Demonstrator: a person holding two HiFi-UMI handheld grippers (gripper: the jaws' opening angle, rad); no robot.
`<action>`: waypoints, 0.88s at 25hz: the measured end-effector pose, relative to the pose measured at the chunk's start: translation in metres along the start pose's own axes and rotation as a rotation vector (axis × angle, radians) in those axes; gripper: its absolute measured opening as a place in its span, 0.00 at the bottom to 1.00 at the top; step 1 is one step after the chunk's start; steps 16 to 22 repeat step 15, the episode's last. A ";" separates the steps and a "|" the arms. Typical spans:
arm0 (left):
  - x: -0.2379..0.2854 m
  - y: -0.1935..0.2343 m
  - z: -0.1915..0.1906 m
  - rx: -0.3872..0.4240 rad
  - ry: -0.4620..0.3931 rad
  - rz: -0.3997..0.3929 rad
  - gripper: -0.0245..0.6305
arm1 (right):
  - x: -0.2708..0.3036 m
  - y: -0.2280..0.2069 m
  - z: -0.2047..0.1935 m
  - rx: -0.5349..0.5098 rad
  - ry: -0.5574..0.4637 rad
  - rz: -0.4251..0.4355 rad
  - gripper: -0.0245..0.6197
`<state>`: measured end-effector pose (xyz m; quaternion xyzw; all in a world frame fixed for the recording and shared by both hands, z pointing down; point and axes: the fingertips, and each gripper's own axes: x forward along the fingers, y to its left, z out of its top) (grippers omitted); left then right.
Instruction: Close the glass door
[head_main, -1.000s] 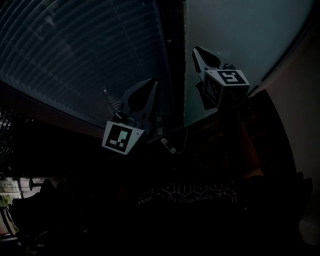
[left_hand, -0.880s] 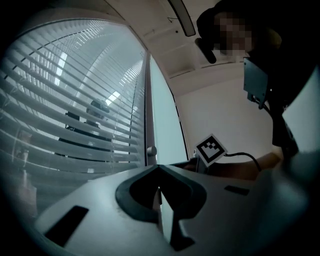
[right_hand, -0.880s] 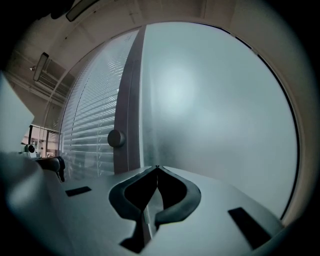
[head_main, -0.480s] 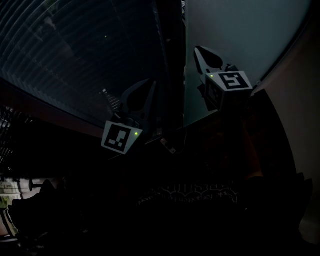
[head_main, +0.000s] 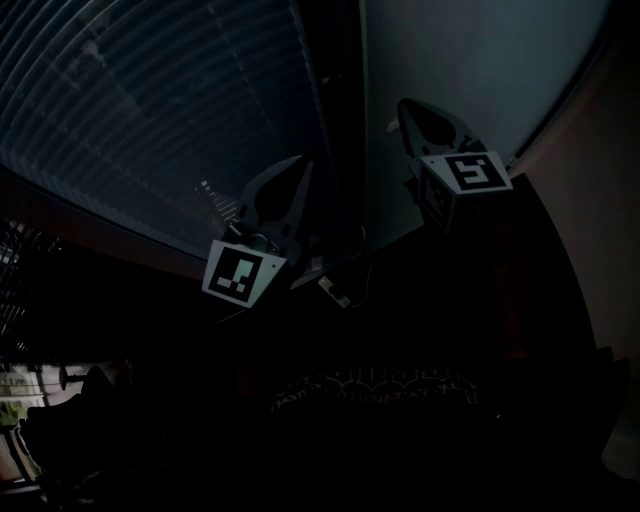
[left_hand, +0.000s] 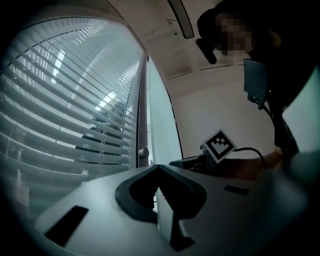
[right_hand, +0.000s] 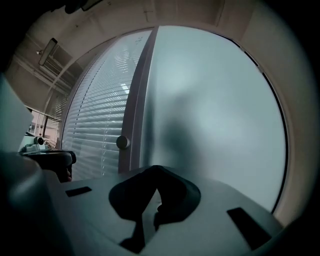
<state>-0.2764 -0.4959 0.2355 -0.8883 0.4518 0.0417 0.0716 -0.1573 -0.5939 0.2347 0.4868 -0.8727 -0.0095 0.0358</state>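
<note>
Since the earlier frame, the right gripper (head_main: 404, 106) has been shifted slightly rightward, its jaws pressed together on nothing, close before the pale frosted glass door (head_main: 470, 60). The left gripper (head_main: 299, 166), likewise closed and empty, is held beside the door's dark upright frame (head_main: 340, 120).

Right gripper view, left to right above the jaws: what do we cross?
left gripper → slatted blinds → round knob → frosted glass pane
</note>
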 end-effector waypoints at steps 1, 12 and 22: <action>0.001 -0.001 -0.001 0.001 0.002 -0.002 0.04 | 0.000 -0.002 -0.001 0.002 0.001 -0.003 0.04; -0.003 0.004 0.002 0.009 0.000 0.030 0.04 | -0.002 -0.009 0.003 0.010 -0.014 -0.009 0.04; -0.004 0.005 0.001 0.006 0.005 0.035 0.04 | -0.002 -0.009 0.002 0.013 -0.014 -0.010 0.04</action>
